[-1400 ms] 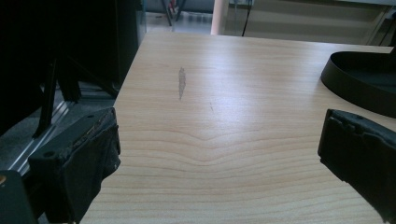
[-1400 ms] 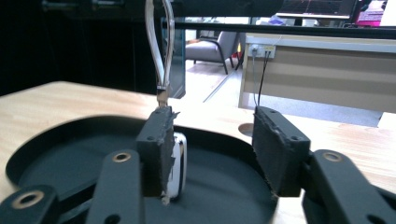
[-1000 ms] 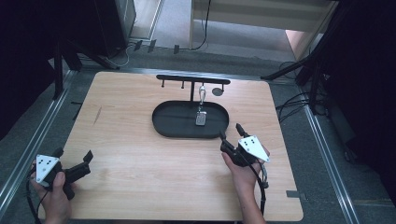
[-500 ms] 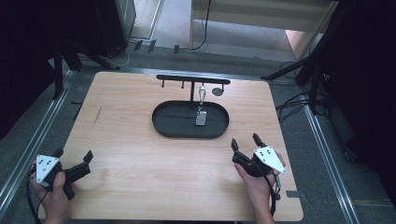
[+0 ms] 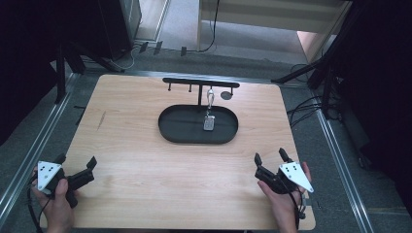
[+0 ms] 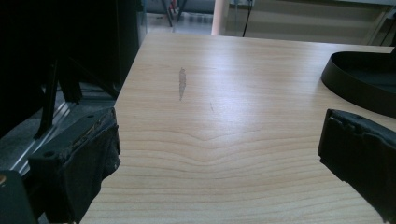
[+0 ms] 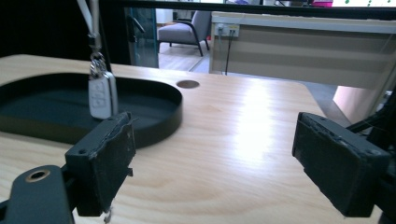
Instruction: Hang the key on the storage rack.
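A black oval tray (image 5: 175, 131) lies at the middle of the wooden table (image 5: 145, 170), with a black hook rack (image 5: 200, 81) standing behind it. A silver car key fob (image 5: 208, 122) hangs from the rack on a clip, its lower end over the tray; in the right gripper view the key fob (image 7: 101, 95) dangles above the tray (image 7: 159, 105). My left gripper (image 5: 77, 167) rests open at the table's near left corner, nothing between its jaws. My right gripper (image 5: 270, 159) is open near the front right edge, empty, pointing toward the tray.
A small dark round hole (image 5: 226, 95) marks the table right of the rack. A grey scuff (image 6: 181, 82) marks the wood in the left gripper view. Metal floor rails (image 5: 34, 145) and cables run alongside the table. The tray's rim (image 6: 355, 79) shows at the right of the left gripper view.
My right gripper has drawn back from near the tray toward the front right edge of the table. The left gripper has stayed put. The key fob still hangs from the rack.
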